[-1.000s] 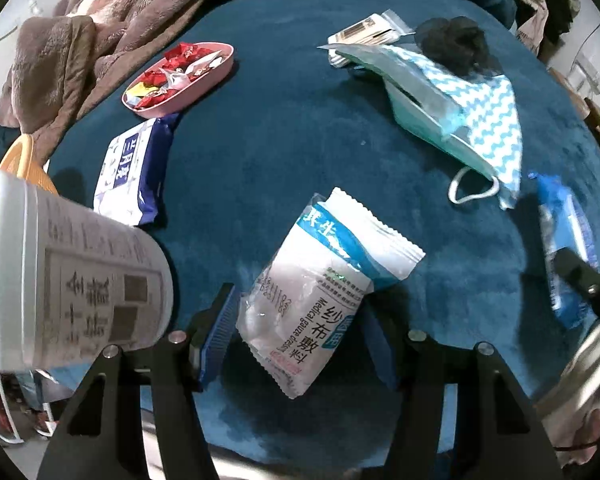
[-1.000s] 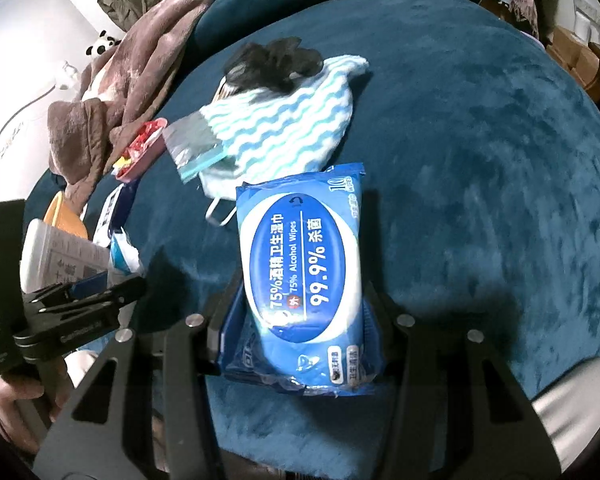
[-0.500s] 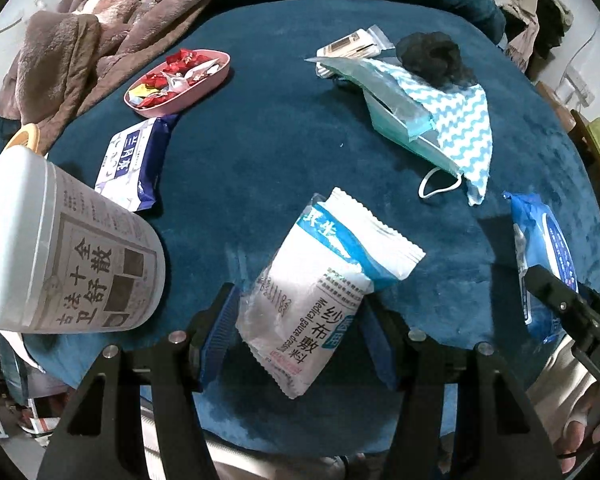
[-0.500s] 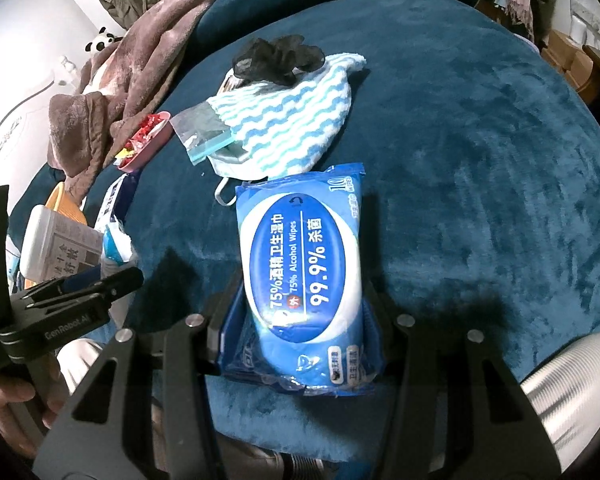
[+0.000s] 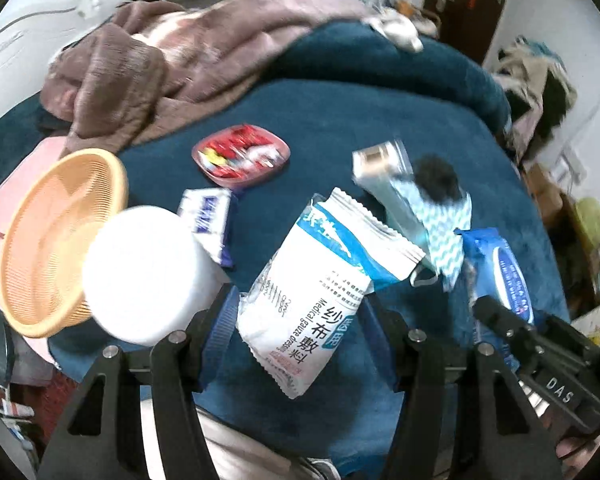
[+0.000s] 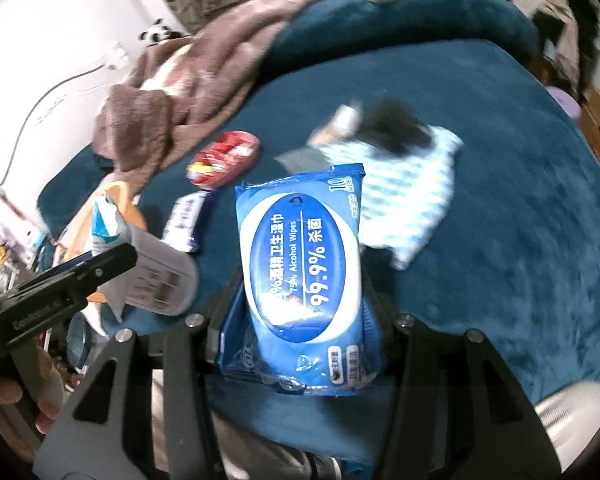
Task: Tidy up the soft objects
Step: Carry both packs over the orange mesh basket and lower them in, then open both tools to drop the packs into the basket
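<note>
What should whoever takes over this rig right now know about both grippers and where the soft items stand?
Left gripper: shut on the medical gauze packet, off the blue blanket.
Right gripper: shut on the alcohol wipes pack, also lifted.
On the blanket: tissue pack, candy tray, wavy blue cloth under a black item. Orange basket and white tub at left.
Done: two packs picked up.
Left: place them, probably in the basket; sort the rest.

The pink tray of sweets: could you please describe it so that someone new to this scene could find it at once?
Start at the dark blue blanket and look toward the crumpled brown blanket at its far side. Just in front of that sits the pink tray, beyond the small white-and-blue packet. It is the only shallow rounded dish there, filled with red-wrapped sweets, whereas its neighbours are flat packets.
</note>
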A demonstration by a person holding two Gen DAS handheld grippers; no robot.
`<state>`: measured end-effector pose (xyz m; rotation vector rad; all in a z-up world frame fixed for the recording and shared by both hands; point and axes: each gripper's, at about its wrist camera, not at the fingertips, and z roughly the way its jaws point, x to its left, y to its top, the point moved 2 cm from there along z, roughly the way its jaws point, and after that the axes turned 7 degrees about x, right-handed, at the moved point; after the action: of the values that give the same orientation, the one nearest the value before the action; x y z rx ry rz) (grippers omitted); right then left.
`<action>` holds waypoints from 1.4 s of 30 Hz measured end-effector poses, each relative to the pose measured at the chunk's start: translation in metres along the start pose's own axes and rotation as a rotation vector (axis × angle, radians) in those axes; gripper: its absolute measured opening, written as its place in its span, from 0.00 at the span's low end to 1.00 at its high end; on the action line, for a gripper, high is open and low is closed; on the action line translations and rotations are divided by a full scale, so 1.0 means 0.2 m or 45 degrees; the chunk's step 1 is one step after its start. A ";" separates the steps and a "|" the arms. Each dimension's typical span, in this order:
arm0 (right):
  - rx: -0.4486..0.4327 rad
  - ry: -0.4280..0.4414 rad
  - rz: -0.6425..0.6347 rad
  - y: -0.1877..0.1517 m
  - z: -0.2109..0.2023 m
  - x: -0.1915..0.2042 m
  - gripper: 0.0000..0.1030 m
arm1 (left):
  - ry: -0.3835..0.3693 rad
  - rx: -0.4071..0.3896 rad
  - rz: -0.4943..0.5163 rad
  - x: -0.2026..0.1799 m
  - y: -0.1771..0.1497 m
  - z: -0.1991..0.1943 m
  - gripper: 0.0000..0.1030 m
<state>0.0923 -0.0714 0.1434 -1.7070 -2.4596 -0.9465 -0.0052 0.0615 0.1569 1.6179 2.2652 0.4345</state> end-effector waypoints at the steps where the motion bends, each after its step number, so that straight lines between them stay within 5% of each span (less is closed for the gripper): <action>1: -0.004 0.012 -0.025 0.02 0.00 0.06 0.49 | -0.002 -0.014 -0.019 0.03 0.02 -0.04 0.61; 9: 0.001 0.127 -0.214 0.16 0.05 0.52 0.50 | -0.010 -0.118 -0.235 0.43 0.12 -0.25 0.61; 17: 0.078 0.234 -0.414 0.23 0.23 1.01 0.50 | 0.069 -0.222 -0.508 1.01 0.14 -0.38 0.61; 30: 0.277 0.342 -0.520 0.30 0.66 1.53 0.51 | 0.169 -0.071 -0.773 1.68 0.09 -0.09 0.61; 34: 0.403 0.456 -0.456 0.30 0.81 1.61 0.56 | 0.152 0.006 -0.812 1.79 0.10 0.03 0.82; 39: 0.354 0.432 -0.431 0.29 0.80 1.63 0.83 | 0.028 0.015 -0.916 1.86 0.07 0.03 0.98; 42: 0.297 0.396 -0.462 0.28 0.76 1.63 0.87 | 0.141 -0.066 -0.863 1.85 0.06 -0.05 0.99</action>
<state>0.0563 0.2913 0.1533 -0.9811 -2.5806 -0.8262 -0.1123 0.4159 0.1398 0.7299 2.6651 0.3982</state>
